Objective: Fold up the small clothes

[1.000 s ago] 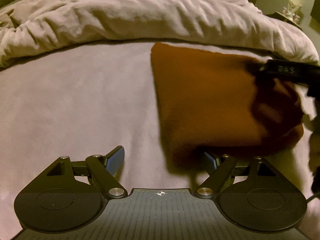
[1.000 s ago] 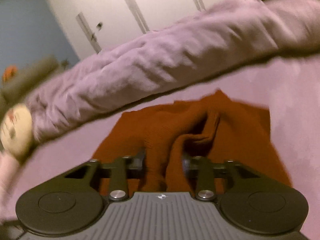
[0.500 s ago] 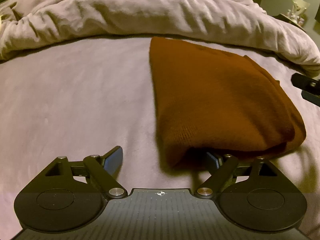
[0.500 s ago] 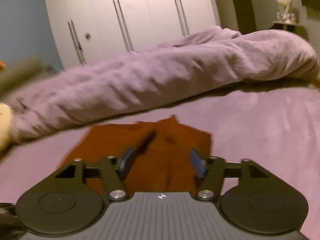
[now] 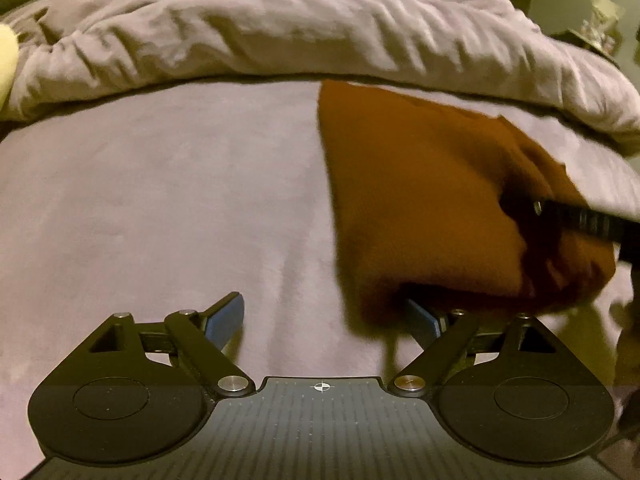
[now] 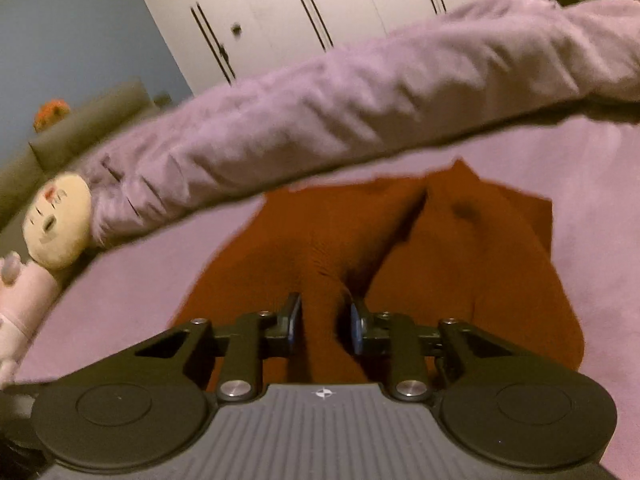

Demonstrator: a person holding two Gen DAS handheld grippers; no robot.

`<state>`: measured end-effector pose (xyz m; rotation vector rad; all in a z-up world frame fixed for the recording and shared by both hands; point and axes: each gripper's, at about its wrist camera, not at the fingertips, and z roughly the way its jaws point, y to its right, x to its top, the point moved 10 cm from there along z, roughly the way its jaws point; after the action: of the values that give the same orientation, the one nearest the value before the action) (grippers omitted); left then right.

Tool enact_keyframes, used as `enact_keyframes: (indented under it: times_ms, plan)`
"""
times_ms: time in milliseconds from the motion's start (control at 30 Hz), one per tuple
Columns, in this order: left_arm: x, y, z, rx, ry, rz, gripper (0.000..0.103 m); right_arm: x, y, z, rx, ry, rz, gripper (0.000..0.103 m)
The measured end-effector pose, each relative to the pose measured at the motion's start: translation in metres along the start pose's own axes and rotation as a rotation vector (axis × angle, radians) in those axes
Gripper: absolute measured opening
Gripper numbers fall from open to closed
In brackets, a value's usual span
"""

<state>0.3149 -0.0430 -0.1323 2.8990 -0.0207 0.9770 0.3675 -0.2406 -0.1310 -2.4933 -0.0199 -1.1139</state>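
- Garment [image 6: 400,264] first: the rust-brown knit lies folded on the mauve bedsheet [image 5: 160,200], just near of the rumpled duvet [image 5: 280,40], to the right of your left tool and straight ahead of your right one.
- Your right gripper [image 6: 325,320] is clenched on a raised ridge of the knit. The pinch looks thin, so in my judgement a quick lift could let the fabric slide out, or take only the top layer and peel the fold open.
- Your left gripper [image 5: 328,316] is spread wide and grasps nothing. Its right finger sits tucked under the garment's near corner, its left finger over bare sheet.
- If you close the left one where it is, you could trap sheet along with knit and drag the bedding.
- With nothing pinning the left edge, a pull from the right may haul the whole bundle sideways instead of folding it.
- The duvet lies close to the garment's far edge; a fold carried far could snag on it.
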Motion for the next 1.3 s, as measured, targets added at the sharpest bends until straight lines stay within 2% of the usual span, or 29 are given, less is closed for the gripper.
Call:
enact_keyframes:
  times_ms: [67,167,267,333,400,433,500,567,667,833,867,900,967,1067,1100,1167,1233,1300]
  plan:
    - [0.004,-0.002,-0.006,-0.009,0.016,-0.011,0.09,-0.002,-0.004,-0.007,-0.059,0.024,-0.091,0.015]
    - [0.01,-0.001,-0.015,-0.029,0.042,-0.014,0.09,-0.001,-0.002,-0.022,-0.111,0.066,-0.116,0.015]
    - [0.011,0.005,-0.007,-0.022,0.027,0.003,0.091,-0.015,0.015,-0.011,-0.106,0.027,-0.054,0.017]
    - [0.008,0.006,0.005,-0.005,-0.005,0.016,0.091,-0.016,0.024,-0.009,-0.088,0.034,0.012,0.023]
    - [0.004,0.004,0.016,0.007,-0.04,0.002,0.09,-0.01,0.027,-0.015,-0.098,0.034,0.055,0.046]
    - [0.004,0.004,0.017,-0.005,-0.042,-0.009,0.09,-0.005,0.028,-0.021,-0.107,0.05,0.05,0.051]
    - [0.006,0.007,0.017,-0.014,-0.037,-0.013,0.09,0.003,0.03,-0.03,-0.147,0.089,0.011,0.075]
    - [0.006,0.009,0.017,-0.01,-0.031,-0.001,0.09,0.008,0.037,-0.031,-0.16,0.102,0.003,0.079]
    - [0.005,0.014,0.019,-0.011,-0.036,0.015,0.091,0.008,0.045,-0.017,-0.067,0.045,0.121,0.079]
    - [0.005,0.014,0.021,-0.013,-0.038,0.034,0.091,0.01,0.041,0.003,0.008,0.014,0.176,0.08]
    - [0.006,0.013,0.021,-0.015,-0.04,0.033,0.091,0.01,0.037,0.005,0.02,0.013,0.172,0.075]
    - [0.006,0.012,0.022,-0.016,-0.041,0.029,0.092,0.011,0.034,0.007,0.029,0.013,0.161,0.059]
    - [0.006,0.01,0.023,-0.019,-0.044,0.019,0.092,0.011,0.029,0.009,0.043,0.007,0.141,0.044]
    - [0.005,0.012,0.025,-0.016,-0.045,0.023,0.093,0.012,0.026,0.011,0.042,0.003,0.119,0.046]
    - [0.005,0.012,0.026,-0.013,-0.047,0.025,0.093,0.013,0.026,0.012,0.039,-0.003,0.116,0.056]
    - [0.004,0.012,0.025,-0.009,-0.048,0.025,0.093,0.013,0.025,0.017,0.036,-0.023,0.114,0.062]
    - [0.006,0.014,0.025,-0.005,-0.05,0.029,0.093,0.014,0.022,0.02,0.029,-0.027,0.093,0.061]
    - [0.007,0.014,0.025,-0.002,-0.05,0.034,0.093,0.017,0.019,0.019,0.025,-0.015,0.054,0.041]
